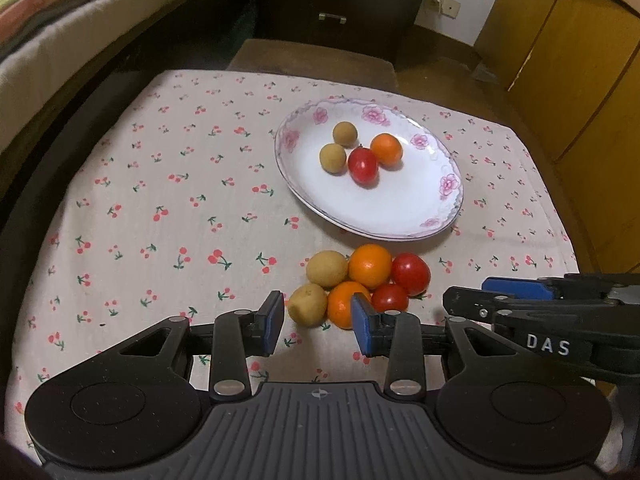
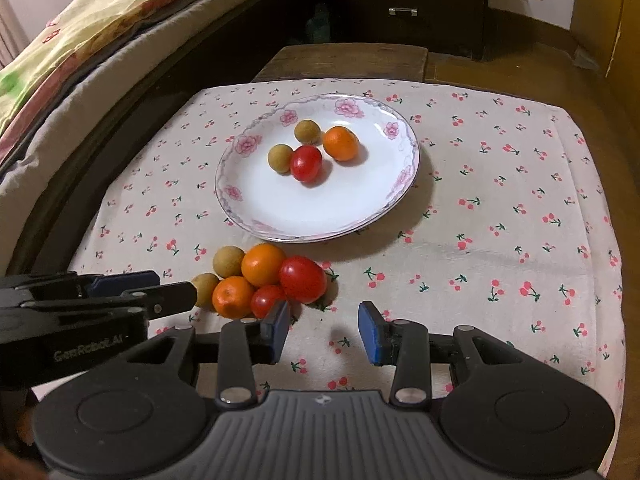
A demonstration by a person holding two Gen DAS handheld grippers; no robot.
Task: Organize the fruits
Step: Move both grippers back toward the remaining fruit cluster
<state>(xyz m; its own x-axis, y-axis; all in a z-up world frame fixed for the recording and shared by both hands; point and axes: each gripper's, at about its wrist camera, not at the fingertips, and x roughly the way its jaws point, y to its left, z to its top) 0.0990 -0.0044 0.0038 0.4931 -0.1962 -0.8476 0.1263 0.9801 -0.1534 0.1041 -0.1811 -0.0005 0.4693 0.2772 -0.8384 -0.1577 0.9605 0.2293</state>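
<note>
A flowered white plate holds two longans, a cherry tomato and an orange. On the cherry-print cloth in front of it lies a pile of two longans, two oranges and two tomatoes. My left gripper is open just short of the pile; the near longan and near orange lie ahead of its gap, not pressed. My right gripper is open over bare cloth, with the near tomato beside its left finger.
The two grippers sit side by side, each in the other's view: the right gripper and the left gripper. A bed runs along the left. A dark drawer cabinet and a wooden stool stand beyond the table, and yellow cupboards at the right.
</note>
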